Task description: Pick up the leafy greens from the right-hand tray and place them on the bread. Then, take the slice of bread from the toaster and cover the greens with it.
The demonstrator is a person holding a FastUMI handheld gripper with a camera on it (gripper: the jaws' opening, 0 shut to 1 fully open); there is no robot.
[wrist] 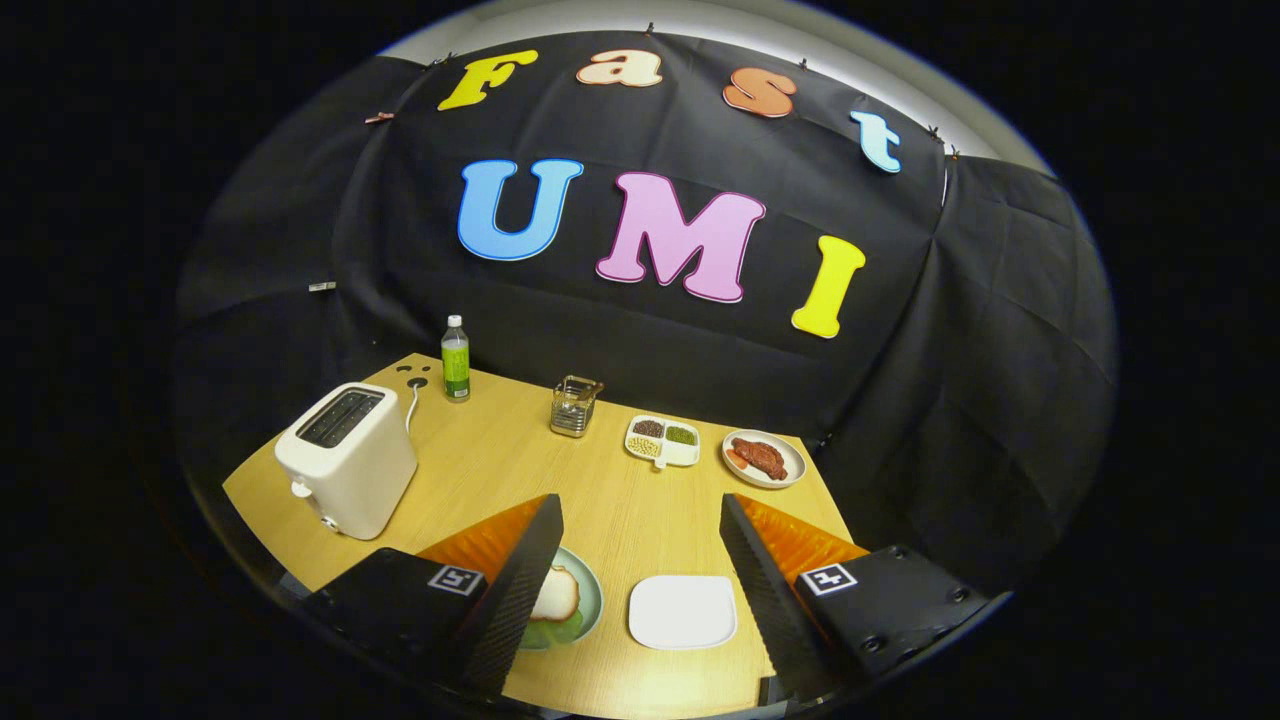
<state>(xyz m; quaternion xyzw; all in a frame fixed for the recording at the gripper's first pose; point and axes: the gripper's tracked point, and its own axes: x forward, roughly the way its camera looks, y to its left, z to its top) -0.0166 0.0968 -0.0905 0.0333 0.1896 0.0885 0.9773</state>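
Note:
My gripper [640,505] hangs open above the wooden table [520,455], with nothing between its fingers. Just by the left finger [520,580] sits a round grey-green plate [592,590], partly hidden behind it. On that plate a slice of bread [556,592] lies on top of bright leafy greens [552,632]. Between the fingers, low down, a white square tray [682,612] lies bare. The white toaster [347,458] stands to the left beyond the left finger, and its top slots look dark.
At the back of the table stand a green-labelled bottle [456,358], a small glass container [575,405], a divided white dish [662,440] of grains and a plate with meat [763,458]. The toaster's cord [412,402] runs toward the back edge.

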